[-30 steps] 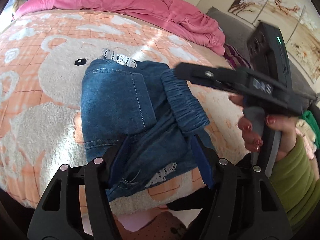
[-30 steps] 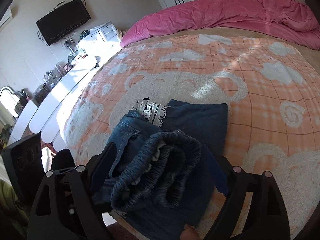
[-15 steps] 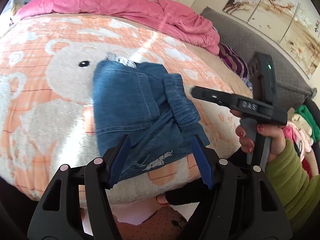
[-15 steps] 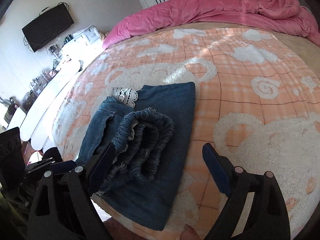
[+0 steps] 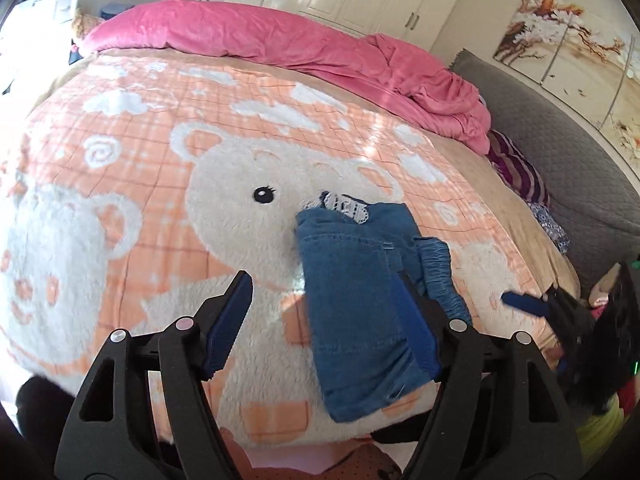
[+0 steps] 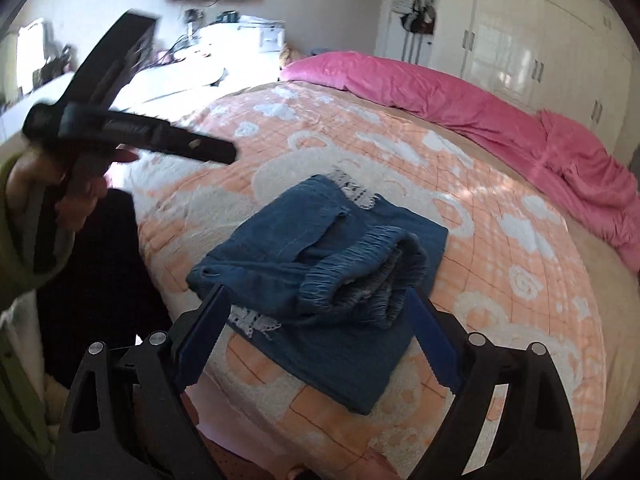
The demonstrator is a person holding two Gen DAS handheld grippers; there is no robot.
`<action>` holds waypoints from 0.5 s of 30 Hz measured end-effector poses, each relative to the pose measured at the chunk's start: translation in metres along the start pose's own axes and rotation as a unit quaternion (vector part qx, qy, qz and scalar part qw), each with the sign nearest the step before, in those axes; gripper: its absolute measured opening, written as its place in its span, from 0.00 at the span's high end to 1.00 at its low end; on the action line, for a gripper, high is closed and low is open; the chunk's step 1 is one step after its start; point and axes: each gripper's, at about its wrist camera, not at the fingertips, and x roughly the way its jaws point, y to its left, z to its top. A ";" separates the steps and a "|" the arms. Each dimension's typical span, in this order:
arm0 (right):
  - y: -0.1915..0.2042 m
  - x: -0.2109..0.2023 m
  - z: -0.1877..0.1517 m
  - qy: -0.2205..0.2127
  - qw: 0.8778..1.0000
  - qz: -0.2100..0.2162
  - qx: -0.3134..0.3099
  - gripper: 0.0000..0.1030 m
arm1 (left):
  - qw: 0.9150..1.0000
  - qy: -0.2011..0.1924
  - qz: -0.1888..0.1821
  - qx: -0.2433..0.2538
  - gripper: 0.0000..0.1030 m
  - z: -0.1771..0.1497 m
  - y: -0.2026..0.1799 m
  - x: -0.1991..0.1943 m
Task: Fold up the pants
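The blue denim pants [image 5: 360, 296] lie folded in a compact stack near the bed's front edge, elastic waistband on top and lace trim at the far end; they also show in the right wrist view [image 6: 320, 264]. My left gripper [image 5: 320, 320] is open and empty, held back above the bed edge, its right finger in front of the pants. My right gripper [image 6: 316, 336] is open and empty, just in front of the stack. In the right wrist view the left gripper [image 6: 224, 154] hovers at the upper left. In the left wrist view the right gripper's blue fingertip [image 5: 524, 304] shows at the right.
The pants rest on an orange and white bear-pattern blanket [image 5: 160, 184]. A pink duvet [image 5: 304, 52] is bunched along the far side. A grey sofa [image 5: 576, 168] with clothes stands to the right. White wardrobes [image 6: 532, 48] and a desk [image 6: 192, 68] line the walls.
Both grippers have let go of the pants and pulled back from the stack. The left one has swung left and up, the right one off to the right. The pants lie still.
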 end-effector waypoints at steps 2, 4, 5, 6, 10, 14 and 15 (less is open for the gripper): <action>0.017 0.008 0.000 0.002 0.999 0.015 -0.035 0.24 | 1.000 0.015 -0.007 0.008 0.38 0.005 -0.005 0.010; 0.031 0.017 0.000 0.009 0.997 0.024 -0.070 0.26 | 0.999 0.033 -0.024 0.016 0.46 0.009 -0.012 0.025; 0.035 0.022 0.000 0.014 0.996 0.024 -0.085 0.28 | 0.999 0.042 -0.023 0.019 0.53 0.010 -0.014 0.032; 0.040 0.028 0.000 0.018 0.994 0.020 -0.103 0.30 | 0.998 0.052 -0.029 0.024 0.55 0.011 -0.017 0.039; 0.047 0.047 0.003 0.026 0.988 -0.009 -0.150 0.36 | 0.995 0.080 -0.036 0.039 0.67 0.011 -0.025 0.065; 0.047 0.057 0.002 0.027 0.985 -0.002 -0.170 0.82 | 0.994 0.103 -0.015 0.046 0.69 0.012 -0.022 0.096; 0.045 0.058 0.002 0.030 0.986 0.007 -0.165 0.89 | 0.993 0.107 -0.004 0.043 0.70 0.012 -0.019 0.104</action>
